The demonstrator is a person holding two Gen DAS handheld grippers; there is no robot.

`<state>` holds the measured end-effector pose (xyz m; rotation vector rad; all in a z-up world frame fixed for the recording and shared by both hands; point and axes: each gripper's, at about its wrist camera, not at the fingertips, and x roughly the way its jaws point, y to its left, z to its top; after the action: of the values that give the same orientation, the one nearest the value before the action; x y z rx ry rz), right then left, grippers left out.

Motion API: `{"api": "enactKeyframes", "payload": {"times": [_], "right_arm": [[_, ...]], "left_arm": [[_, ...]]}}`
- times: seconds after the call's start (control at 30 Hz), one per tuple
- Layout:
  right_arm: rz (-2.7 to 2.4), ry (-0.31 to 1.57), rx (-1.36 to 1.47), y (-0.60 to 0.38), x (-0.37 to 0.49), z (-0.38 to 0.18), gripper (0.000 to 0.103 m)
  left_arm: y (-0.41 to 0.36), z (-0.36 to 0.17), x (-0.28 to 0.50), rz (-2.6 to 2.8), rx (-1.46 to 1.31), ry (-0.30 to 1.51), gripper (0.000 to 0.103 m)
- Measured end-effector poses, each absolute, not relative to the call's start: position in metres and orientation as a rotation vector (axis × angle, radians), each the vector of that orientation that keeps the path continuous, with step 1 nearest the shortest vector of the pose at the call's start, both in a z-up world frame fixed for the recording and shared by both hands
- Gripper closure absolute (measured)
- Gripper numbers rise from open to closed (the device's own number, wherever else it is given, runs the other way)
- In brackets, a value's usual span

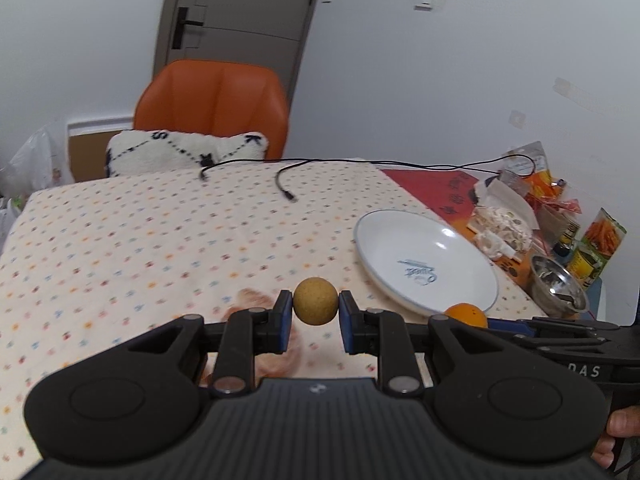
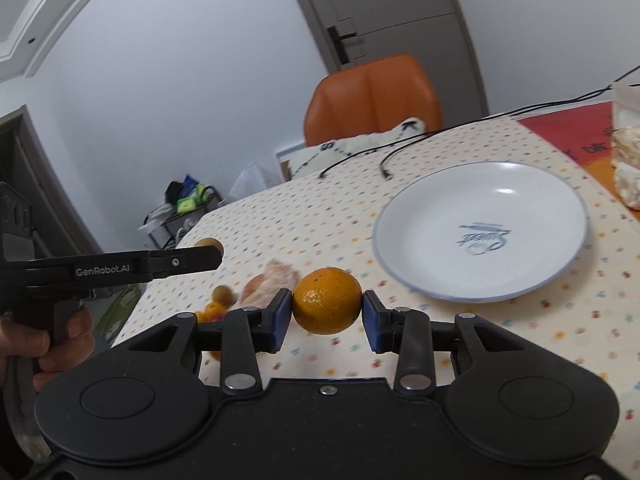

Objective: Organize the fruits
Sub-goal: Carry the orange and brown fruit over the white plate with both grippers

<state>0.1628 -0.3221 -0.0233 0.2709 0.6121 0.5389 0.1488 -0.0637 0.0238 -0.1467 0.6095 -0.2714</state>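
- Left wrist view: the left gripper (image 1: 316, 312) pinches a small tan round fruit (image 1: 315, 301) between its blue pads, lifted clear of the dotted tablecloth (image 1: 140, 240).
- The empty white plate (image 1: 400, 236) lies ahead and to its right. I would carry the fruit across, lower it over the plate's middle and ease the pads apart slowly so it does not roll off.
- A pale peeled fruit (image 1: 256, 300) under the fingers is blurred and partly hidden.
- Right wrist view: the right gripper (image 2: 327, 316) clamps an orange (image 2: 327, 300) at its widest part, with the plate (image 2: 420, 216) just ahead and to the right.
- Set it down beside the plate's centre, leaving room.
- To its left, loose small fruits (image 2: 218, 300) are blurred and partly hidden behind the gripper; their number is unclear.
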Motion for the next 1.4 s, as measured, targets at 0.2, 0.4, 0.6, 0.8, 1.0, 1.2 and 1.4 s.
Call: {"api": "enactKeyframes", "payload": {"times": [0.2, 0.4, 0.6, 0.8, 1.0, 1.2, 1.4], "right_arm": [[0.496, 0.591, 0.302, -0.338, 0.173, -0.021, 0.067], [0.458, 0.567, 0.321, -0.354, 0.182, -0.02, 0.067], [0.426, 0.567, 0.324, -0.363, 0.196, -0.026, 0.067], [0.407, 0.575, 0.319, -0.365, 0.212, -0.036, 0.067], [0.405, 0.577, 0.311, -0.366, 0.222, -0.041, 0.067], [0.389, 0.579, 0.282, -0.365, 0.23, -0.045, 0.067], [0.364, 0.595, 0.251, -0.365, 0.234, -0.05, 0.067]], "left_arm": [[-0.089, 0.033, 0.163, -0.307, -0.135, 0.585, 0.08], [-0.11, 0.034, 0.18, -0.329, -0.117, 0.586, 0.08], [-0.125, 0.027, 0.197, -0.336, -0.102, 0.607, 0.08], [-0.14, 0.016, 0.212, -0.334, -0.09, 0.625, 0.08], [-0.148, 0.002, 0.227, -0.33, -0.083, 0.66, 0.08], [-0.154, -0.007, 0.24, -0.33, -0.082, 0.678, 0.08], [-0.167, -0.012, 0.249, -0.355, -0.076, 0.686, 0.08]]}}
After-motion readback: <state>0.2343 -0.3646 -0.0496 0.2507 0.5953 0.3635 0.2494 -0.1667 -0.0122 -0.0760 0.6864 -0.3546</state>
